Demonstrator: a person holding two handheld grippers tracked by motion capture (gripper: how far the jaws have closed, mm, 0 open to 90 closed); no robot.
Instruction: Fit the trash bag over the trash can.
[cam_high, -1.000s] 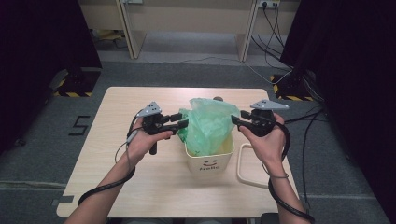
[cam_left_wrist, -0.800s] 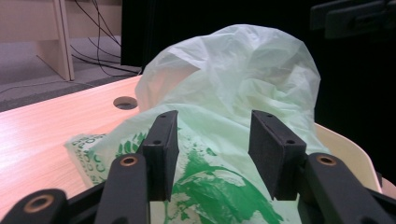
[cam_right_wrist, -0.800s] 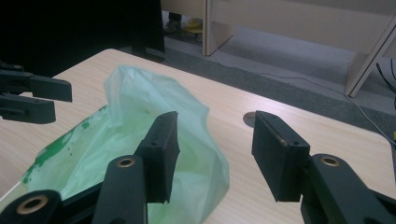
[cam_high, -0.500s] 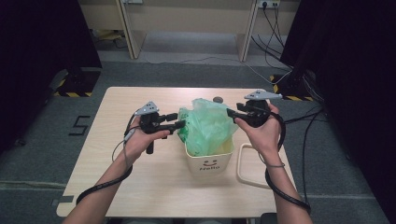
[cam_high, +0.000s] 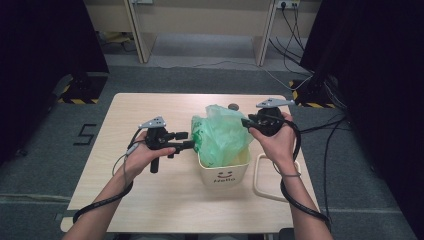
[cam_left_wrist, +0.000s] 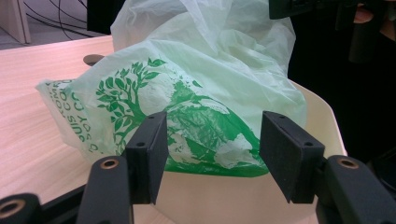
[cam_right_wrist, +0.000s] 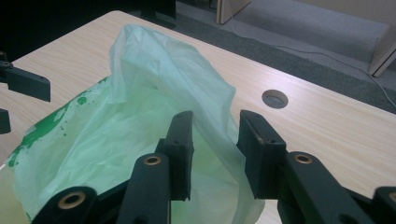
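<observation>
- I am fitting the green bag (cam_high: 220, 134) into the little white bin (cam_high: 224, 172) on the worktop (cam_high: 165, 200); the bag is sitting in the bin and puffing out over its top.
- My left hand-held gripper (cam_high: 184, 140) is half open just beside the bag, holding nothing; its jaws have just been opening.
- My right hand-held gripper (cam_high: 246, 122) has just been closing, a bag fold between its jaws, not yet pinched.
- Next I am thinking I must pinch the bag's edge and pull it over the rim.
- Compared with a second ago, my right hand is sitting nearer the bag.

both forearms are reaching forward; left gripper (cam_high: 189, 140) jaws have just been opening, right gripper (cam_high: 245, 122) jaws closing, both still parted.
</observation>
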